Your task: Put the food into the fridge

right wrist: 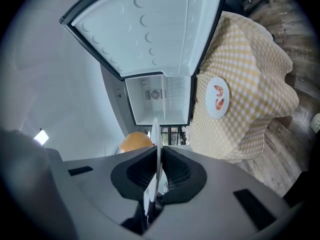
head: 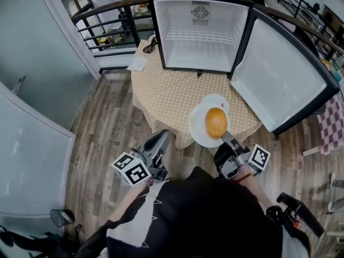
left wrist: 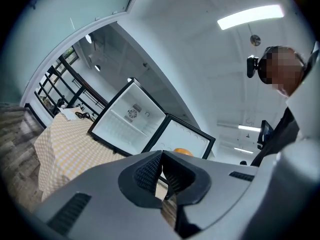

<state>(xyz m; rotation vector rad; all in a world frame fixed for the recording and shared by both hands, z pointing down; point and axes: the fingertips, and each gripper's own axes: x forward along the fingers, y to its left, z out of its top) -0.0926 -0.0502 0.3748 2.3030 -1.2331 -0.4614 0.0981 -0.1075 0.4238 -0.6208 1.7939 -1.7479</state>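
2 claws (head: 163,137) (head: 226,137), 2 plates (head: 198,128) (head: 219,99), 1 bun (head: 216,122)

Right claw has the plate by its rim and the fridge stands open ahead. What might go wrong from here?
1. The right claw pinches only the rim of the plate. The round bun sits loose on it and may roll off if the plate tips.
2. A second plate lies on the table between the carried one and the fridge. The carried plate could knock it.
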